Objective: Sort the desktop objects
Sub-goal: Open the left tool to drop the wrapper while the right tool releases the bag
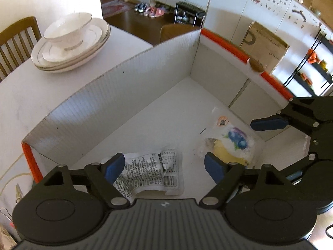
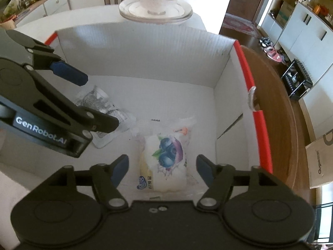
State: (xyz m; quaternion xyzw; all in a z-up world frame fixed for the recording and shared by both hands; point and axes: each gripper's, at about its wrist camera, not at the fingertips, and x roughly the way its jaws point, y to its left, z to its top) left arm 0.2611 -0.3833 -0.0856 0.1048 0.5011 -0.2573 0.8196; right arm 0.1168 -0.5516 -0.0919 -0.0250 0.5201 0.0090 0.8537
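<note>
A white cardboard box [image 1: 124, 95] with an orange-red rim stands on the table. Two packets lie on its floor. The clear packet with black print [image 1: 149, 173] is under my left gripper [image 1: 164, 164], which hangs open above it without touching. The blueberry-printed snack packet [image 2: 166, 154] lies below my right gripper [image 2: 162, 162], whose blue pads stand apart on either side of it and off it. In the right wrist view the left gripper [image 2: 101, 102] reaches in from the left over the printed packet [image 2: 100, 102]. One right-gripper pad [image 1: 268, 124] shows beside the blueberry packet [image 1: 233, 141].
A stack of white plates with a bowl on top [image 1: 70, 41] [image 2: 156, 6] sits on the table beyond the box. A wooden chair [image 1: 16, 39] stands behind it. A brown carton [image 2: 320, 160] sits to the right of the box, past the table's wooden edge [image 2: 276, 104].
</note>
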